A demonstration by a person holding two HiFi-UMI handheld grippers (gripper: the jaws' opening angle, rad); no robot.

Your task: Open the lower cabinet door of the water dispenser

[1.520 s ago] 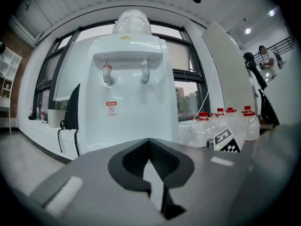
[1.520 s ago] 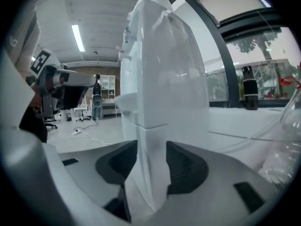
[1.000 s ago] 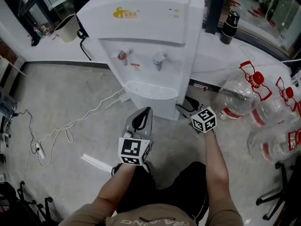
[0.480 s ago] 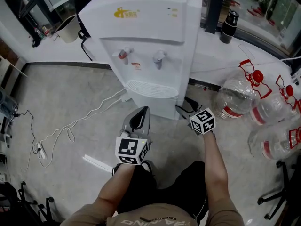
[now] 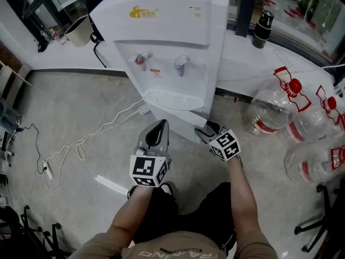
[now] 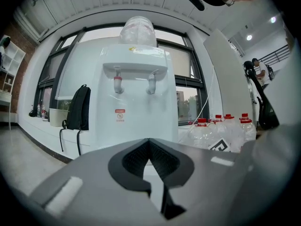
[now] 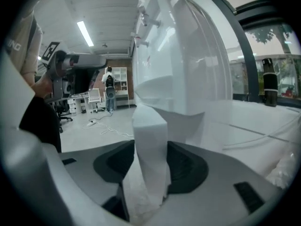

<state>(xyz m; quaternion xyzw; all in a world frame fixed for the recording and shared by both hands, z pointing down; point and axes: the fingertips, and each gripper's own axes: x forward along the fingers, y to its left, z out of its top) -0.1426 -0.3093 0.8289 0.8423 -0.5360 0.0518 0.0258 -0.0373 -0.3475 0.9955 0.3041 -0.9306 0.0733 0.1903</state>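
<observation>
The right gripper (image 5: 207, 135) is clamped on the free edge of the lower cabinet door (image 7: 151, 145), which stands ajar at the foot of the water dispenser (image 5: 172, 31) at 12 o'clock. The left gripper (image 5: 157, 133), jaws together and empty, hovers at the door's 9 o'clock. Water bottles (image 5: 269, 115) lie at 3 o'clock.

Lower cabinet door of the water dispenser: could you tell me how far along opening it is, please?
Done: the right tongs are shut on the free edge of the lower cabinet door, which looks slightly ajar from the water dispenser. In hand: that grip. Left: swinging the door wide open. The left tongs are shut and empty.
</observation>
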